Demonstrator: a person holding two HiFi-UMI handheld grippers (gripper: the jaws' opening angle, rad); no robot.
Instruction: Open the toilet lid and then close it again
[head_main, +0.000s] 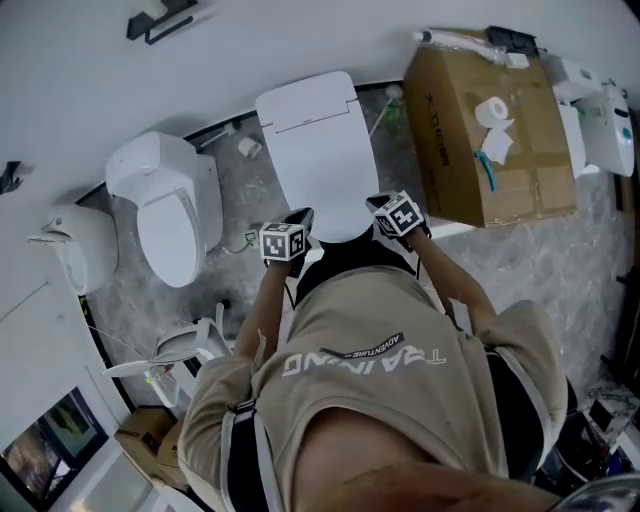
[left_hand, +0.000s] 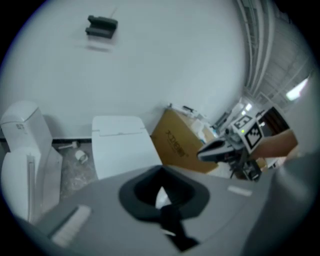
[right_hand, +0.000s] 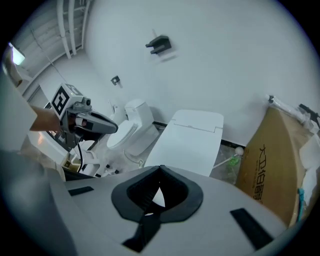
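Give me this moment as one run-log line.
toilet lid: down | left gripper: shut, at lid's front edge | right gripper: shut, at front edge | contact: unclear

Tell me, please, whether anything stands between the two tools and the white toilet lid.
Nothing visible does. The left tool and the right tool are by the front edge of the closed, flat white plastic toilet lid.

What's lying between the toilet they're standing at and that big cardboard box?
A thin green-and-white stick, maybe a brush, lies on the floor between the toilet and the cardboard box; the right gripper view shows it best.
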